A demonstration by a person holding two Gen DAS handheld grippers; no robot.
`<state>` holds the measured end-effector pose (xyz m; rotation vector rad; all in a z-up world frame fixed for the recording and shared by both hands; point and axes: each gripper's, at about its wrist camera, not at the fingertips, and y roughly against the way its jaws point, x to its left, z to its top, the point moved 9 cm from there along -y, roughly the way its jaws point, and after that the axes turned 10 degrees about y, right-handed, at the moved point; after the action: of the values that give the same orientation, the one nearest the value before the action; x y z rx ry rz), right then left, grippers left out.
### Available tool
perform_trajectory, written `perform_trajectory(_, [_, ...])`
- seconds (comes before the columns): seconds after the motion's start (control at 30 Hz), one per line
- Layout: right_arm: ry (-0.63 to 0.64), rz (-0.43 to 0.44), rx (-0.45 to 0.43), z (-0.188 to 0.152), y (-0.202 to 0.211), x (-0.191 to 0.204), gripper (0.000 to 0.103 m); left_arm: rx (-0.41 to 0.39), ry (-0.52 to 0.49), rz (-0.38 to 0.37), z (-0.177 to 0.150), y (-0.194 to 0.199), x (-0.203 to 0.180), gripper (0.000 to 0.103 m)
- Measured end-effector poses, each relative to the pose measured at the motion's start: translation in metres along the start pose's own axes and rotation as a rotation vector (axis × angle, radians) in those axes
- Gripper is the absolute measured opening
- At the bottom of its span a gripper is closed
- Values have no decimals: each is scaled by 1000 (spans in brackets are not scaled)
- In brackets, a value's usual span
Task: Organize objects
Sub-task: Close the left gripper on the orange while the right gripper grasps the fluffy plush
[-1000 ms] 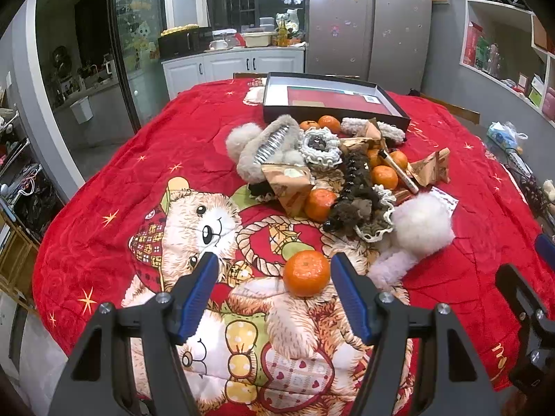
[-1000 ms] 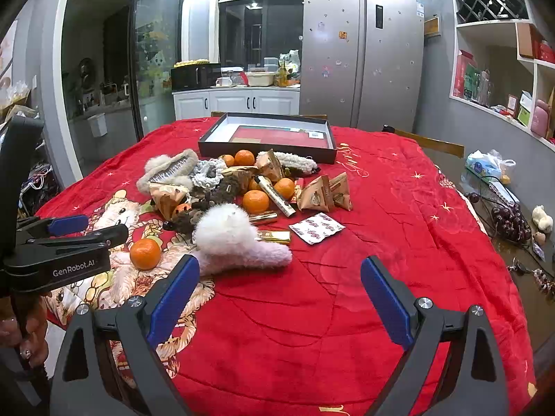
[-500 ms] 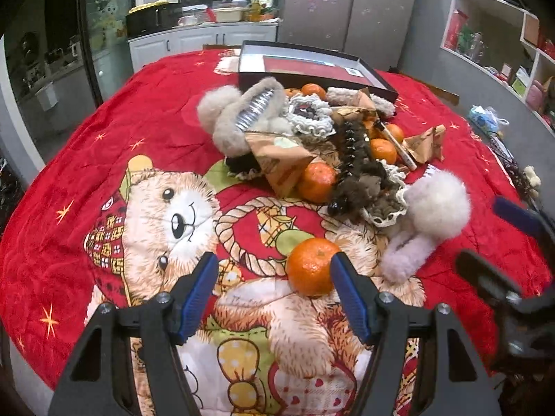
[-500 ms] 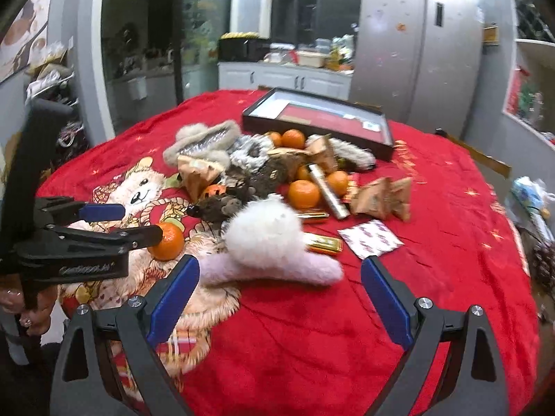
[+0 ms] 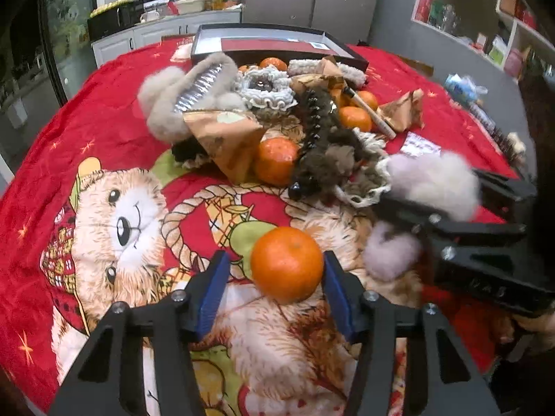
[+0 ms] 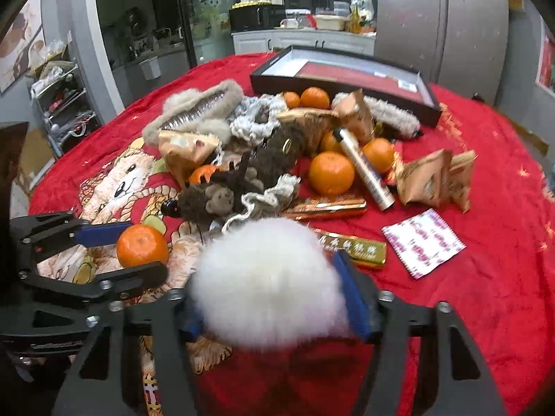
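Jaws of left gripper point(image 5: 274, 277) spread around tangerine point(image 5: 287, 263), right gripper point(image 6: 274, 298) apparently clamping white pompom point(image 6: 267, 277), clutter pile point(image 6: 263, 152) beyond.

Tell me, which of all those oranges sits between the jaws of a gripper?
The lone round orange mandarin on the bear-print red blanket, apart from the pile. It sits between the open jaws of the left gripper; the other mandarins lie among the clutter.

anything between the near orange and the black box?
Yes, the left wrist view shows a pile between the orange and box: paper packets, furry clips, more oranges.
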<state>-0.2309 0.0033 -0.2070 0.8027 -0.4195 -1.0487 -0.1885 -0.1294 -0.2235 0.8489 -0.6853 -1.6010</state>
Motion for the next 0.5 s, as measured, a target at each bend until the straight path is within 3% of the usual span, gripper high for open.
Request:
perform_trajectory(0.07, [9, 7, 5, -3, -1, 2, 34, 0, -14, 0, 1, 0, -2, 51])
perform_trajectory(0.1, [4, 21, 1, -3, -1, 2, 32, 0, -13, -6, 2, 0, -2, 41])
perform_trajectory(0.13, [1, 24, -2, -4, 1, 2, 32, -1, -13, -7, 3, -1, -2, 38])
perform_trajectory(0.5, [-30, 62, -76, 9, 40, -10, 30, 5, -80, -74, 20, 16, -16, 36])
